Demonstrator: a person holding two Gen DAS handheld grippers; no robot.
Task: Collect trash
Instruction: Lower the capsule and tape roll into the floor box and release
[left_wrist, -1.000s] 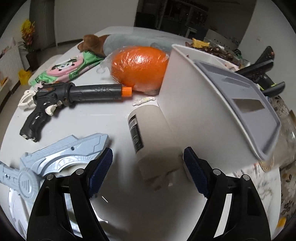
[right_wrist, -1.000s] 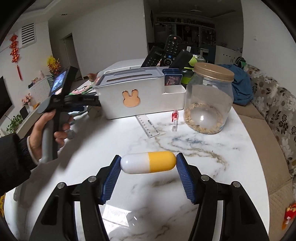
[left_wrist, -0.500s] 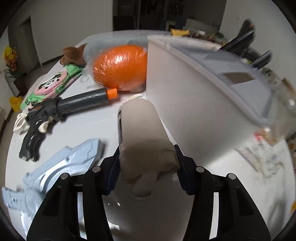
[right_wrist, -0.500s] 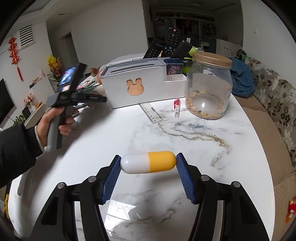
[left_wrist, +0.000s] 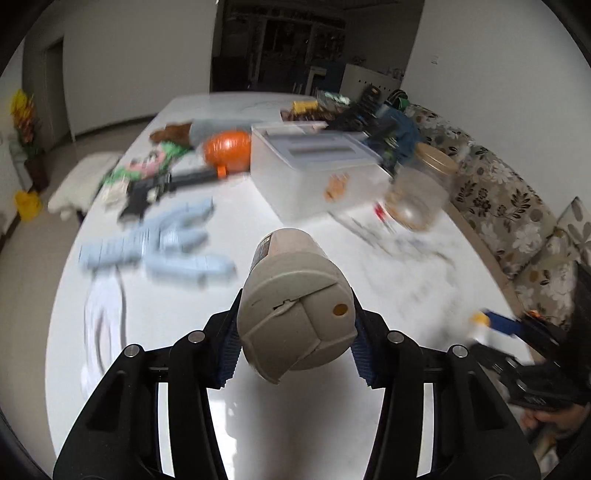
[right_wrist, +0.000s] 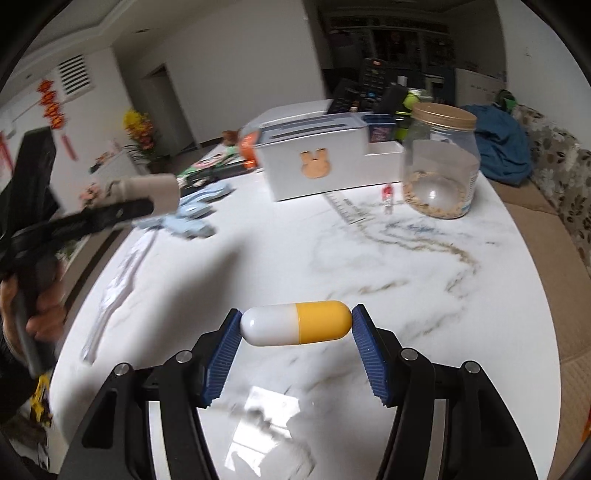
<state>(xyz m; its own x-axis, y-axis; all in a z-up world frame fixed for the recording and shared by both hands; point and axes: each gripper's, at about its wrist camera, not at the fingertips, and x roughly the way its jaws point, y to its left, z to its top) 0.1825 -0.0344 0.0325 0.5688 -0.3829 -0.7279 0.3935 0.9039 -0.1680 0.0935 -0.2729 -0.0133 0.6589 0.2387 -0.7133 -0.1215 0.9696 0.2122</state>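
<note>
Left wrist view: left tool (left_wrist: 293, 341) clamps a beige carton (left_wrist: 295, 306) above bare tabletop (left_wrist: 424, 295); right tool (right_wrist: 295, 345) pinches a capsule (right_wrist: 295, 323).

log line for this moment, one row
left gripper: shut on beige paper cup, lifted | right gripper: shut on white-yellow capsule | table: marble

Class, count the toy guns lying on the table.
2: a black toy gun beside the orange ball, and a pale blue toy gun nearer the camera. Blur may hide others.
</note>
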